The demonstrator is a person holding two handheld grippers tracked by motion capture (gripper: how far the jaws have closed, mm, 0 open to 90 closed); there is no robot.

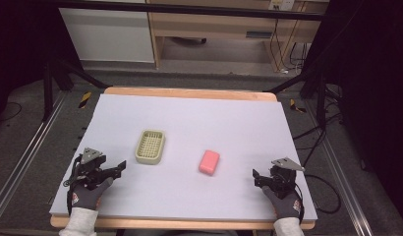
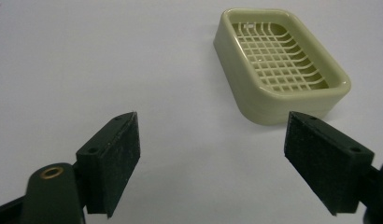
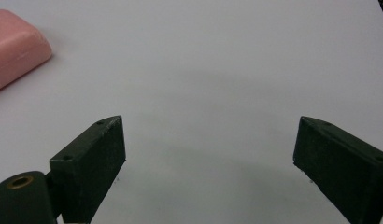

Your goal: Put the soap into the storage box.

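While both gloved hands rest near the table's [image 1: 189,105] front corners, nothing is held.
Left gripper [image 1: 122,166] and right gripper [image 1: 255,176] gape wide, empty, pointing inward toward dish [image 1: 150,146] and soap [image 1: 209,162].

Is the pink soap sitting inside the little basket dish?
No, the pink soap lies on the table beside the empty soap dish, apart from it.

A wooden table [image 1: 189,92] carried a pale lavender sheet [image 1: 239,128] over nearly its whole top, and on it lay a cream slotted soap dish [image 1: 150,146] left of centre and a pink soap bar [image 1: 209,162] nearer the middle, well apart.
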